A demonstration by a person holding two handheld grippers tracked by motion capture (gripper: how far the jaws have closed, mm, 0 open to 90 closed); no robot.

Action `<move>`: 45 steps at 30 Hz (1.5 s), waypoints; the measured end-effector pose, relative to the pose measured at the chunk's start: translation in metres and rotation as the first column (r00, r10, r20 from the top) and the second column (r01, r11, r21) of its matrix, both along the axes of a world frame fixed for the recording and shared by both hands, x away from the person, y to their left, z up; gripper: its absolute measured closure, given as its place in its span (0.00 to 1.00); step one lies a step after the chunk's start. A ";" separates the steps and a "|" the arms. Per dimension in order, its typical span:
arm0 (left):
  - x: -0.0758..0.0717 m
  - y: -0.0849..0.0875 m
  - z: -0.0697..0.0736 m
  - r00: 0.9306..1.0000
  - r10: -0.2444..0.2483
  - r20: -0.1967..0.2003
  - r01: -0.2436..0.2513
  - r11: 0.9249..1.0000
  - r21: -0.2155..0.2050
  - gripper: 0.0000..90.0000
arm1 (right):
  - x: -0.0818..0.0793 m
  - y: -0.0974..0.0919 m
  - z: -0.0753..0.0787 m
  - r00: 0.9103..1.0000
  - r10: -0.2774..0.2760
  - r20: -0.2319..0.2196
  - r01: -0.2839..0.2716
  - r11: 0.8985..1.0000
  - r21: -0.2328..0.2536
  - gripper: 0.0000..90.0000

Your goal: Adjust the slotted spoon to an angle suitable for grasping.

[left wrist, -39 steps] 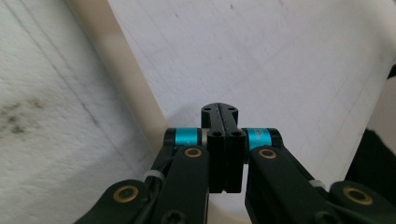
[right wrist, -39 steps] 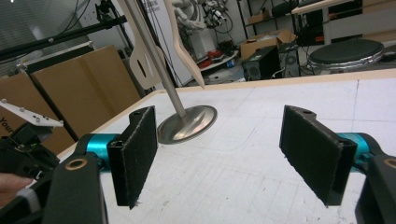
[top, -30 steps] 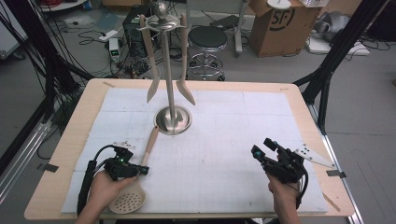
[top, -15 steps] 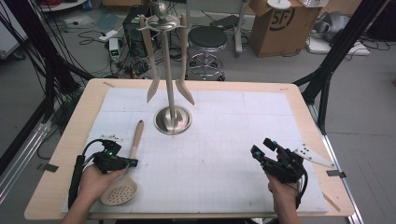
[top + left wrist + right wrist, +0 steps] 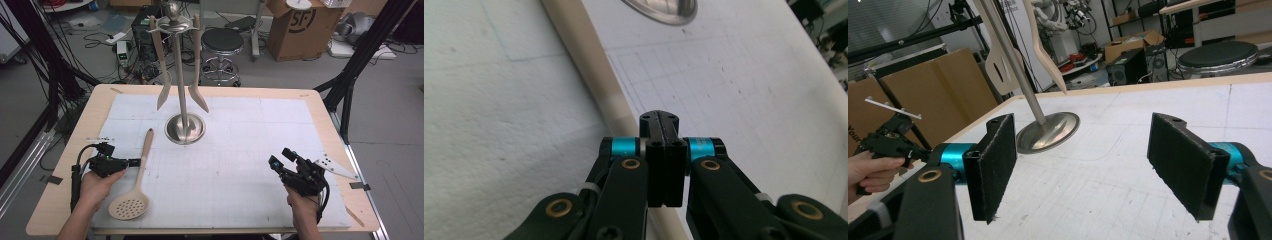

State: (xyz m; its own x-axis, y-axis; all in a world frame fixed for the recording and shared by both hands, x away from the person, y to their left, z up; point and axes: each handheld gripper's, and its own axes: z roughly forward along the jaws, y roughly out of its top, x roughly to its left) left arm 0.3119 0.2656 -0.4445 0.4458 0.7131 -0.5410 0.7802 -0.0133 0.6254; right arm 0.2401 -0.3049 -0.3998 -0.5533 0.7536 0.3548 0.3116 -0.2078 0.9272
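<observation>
- Slotted spoon (image 5: 136,183) lies flat on the white mat of the worktop (image 5: 65,200), front left, handle pointing toward the stand (image 5: 184,125).
- Left tool (image 5: 134,162) has its jaws clenched at the handle; the left gripper view puts the handle (image 5: 589,70) under the closed tips, a pinch or just contact, cannot tell.
- Right tool (image 5: 273,163) released, empty, well apart at right.
- Judged light, stiff, smooth; grab mid-handle, it could slip.
- Right gripper view shows 2 utensils hanging on the stand (image 5: 1048,127); the high view shows the perforated bowl.
</observation>
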 end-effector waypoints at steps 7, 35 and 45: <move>0.006 0.008 -0.005 0.998 0.061 0.002 -0.061 0.998 0.007 1.00 | 0.002 0.001 -0.002 1.000 0.006 -0.016 -0.006 1.000 0.001 0.29; 0.038 -0.010 -0.027 0.996 0.069 -0.051 -0.070 0.997 -0.020 1.00 | 0.007 0.001 -0.005 0.995 0.011 -0.096 -0.011 1.000 0.005 0.29; 0.048 -0.018 -0.023 0.993 -0.069 -0.099 0.067 0.998 -0.016 1.00 | 0.007 -0.001 -0.005 0.995 0.006 -0.096 -0.006 1.000 0.008 0.29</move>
